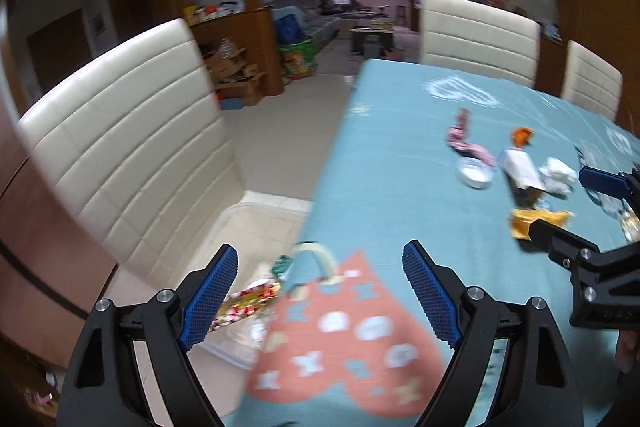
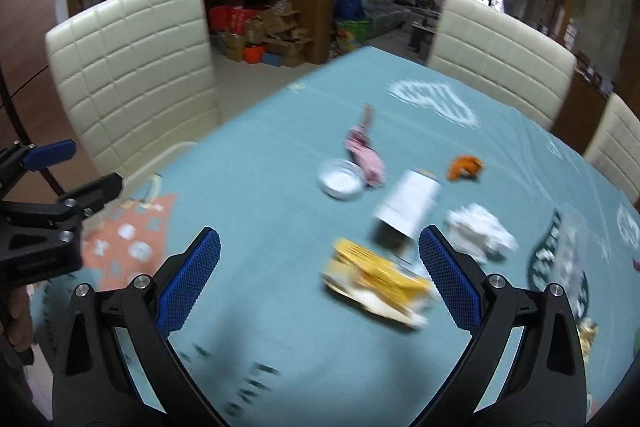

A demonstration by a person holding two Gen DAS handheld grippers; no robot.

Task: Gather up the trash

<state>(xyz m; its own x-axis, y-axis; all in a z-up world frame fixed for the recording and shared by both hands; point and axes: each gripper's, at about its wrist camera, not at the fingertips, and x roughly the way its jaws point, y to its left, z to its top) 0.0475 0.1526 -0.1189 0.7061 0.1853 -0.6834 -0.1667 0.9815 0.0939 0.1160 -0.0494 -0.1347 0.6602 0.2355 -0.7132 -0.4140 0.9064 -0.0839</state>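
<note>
Both tools are released and empty: the left tool (image 1: pixel 320 291) hangs over the bench (image 1: pixel 400 155) edge, the right tool (image 2: pixel 320 275) above the yellow wrapper (image 2: pixel 376 279). The trash lies mid-bench: wrapper, white carton (image 2: pixel 408 205), crumpled tissue (image 2: pixel 480 227), foil cup (image 2: pixel 340 181). A hasty closure could skid the flat wrapper or topple the carton.

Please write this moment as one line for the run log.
left claw: open, empty | right claw: open, empty, above yellow wrapper | trash on table: uncollected
</note>
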